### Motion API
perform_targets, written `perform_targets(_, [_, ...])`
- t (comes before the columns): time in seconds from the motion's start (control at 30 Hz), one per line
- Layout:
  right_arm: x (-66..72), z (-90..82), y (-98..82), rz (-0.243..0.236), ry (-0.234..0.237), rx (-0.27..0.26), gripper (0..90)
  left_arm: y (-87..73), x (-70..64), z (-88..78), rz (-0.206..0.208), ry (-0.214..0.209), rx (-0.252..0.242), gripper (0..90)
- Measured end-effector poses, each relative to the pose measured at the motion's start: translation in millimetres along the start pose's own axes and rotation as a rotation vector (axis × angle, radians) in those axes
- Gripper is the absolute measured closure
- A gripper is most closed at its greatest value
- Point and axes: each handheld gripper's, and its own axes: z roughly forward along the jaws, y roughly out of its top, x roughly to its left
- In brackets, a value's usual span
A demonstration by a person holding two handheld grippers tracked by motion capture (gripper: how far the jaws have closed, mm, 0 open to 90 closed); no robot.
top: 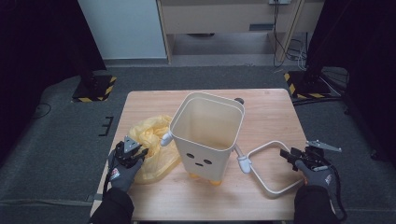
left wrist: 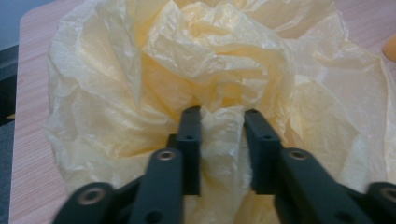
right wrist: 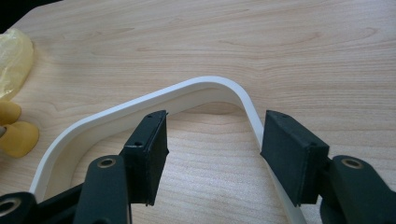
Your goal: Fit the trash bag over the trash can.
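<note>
- A dim room is seen from the high view, with a dark grey carpeted floor, a pale wall panel and light wooden furniture at the back, and black stands on yellow-and-black striped bases at both sides.
- A square light wooden table is placed in the middle of the floor; its grain is seen close up in the right gripper view.
- One tall cream plastic bin with a square open mouth and a small printed face is stood upright near the table's centre, on orange feet.
- One crumpled translucent yellow plastic bag is laid on the table just left of the bin, touching its side.
- One white rounded-rectangle plastic frame ring is laid flat on the table to the right of the bin.
- The left gripper is held in a gloved hand at the bag's near edge; its jaws are drawn close together and a fold of the bag is pinched between the pads.
- The right gripper is held at the ring's right corner with its jaws about half open; the left pad is seen at the ring's band and the right pad just beside it, but no clamping on the ring can be made out.
- Counted: two grippers, one bin, one bag, one ring.
</note>
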Motion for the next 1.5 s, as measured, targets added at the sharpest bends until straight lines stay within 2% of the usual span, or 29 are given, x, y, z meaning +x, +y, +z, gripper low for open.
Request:
perform_targets(0.07, [0.2,-0.7,0.6,-0.001,0.003,-0.002,40.5,1.3,0.4,-3.1,-0.004,0.000,-0.005,80.9])
perform_targets(0.2, [1.4,-1.7,2.0,-0.005,0.006,-0.006,40.2,4.2,4.3,-14.0,-0.054,-0.021,-0.052,84.6])
perform_targets(0.33, [2.1,-1.6,2.7,-0.010,0.010,-0.005,40.1,6.9,12.7,-29.0,-0.126,-0.036,-0.129,85.2])
perform_targets(0.67, [2.8,-1.7,4.7,-0.028,-0.006,-0.002,39.1,12.1,33.6,-67.0,-0.227,-0.012,-0.282,85.2])
perform_targets(0.83, [2.8,-1.6,5.9,-0.027,-0.005,-0.002,39.9,17.9,37.1,-84.7,-0.242,-0.005,-0.355,85.2])
perform_targets(1.3, [3.1,0.5,4.7,-0.025,-0.016,0.006,37.0,35.6,40.8,-126.9,-0.268,0.018,-0.514,85.3])
perform_targets(1.5, [2.5,2.3,3.0,-0.050,-0.035,0.003,35.0,41.4,41.9,-146.9,-0.274,0.020,-0.588,85.2])
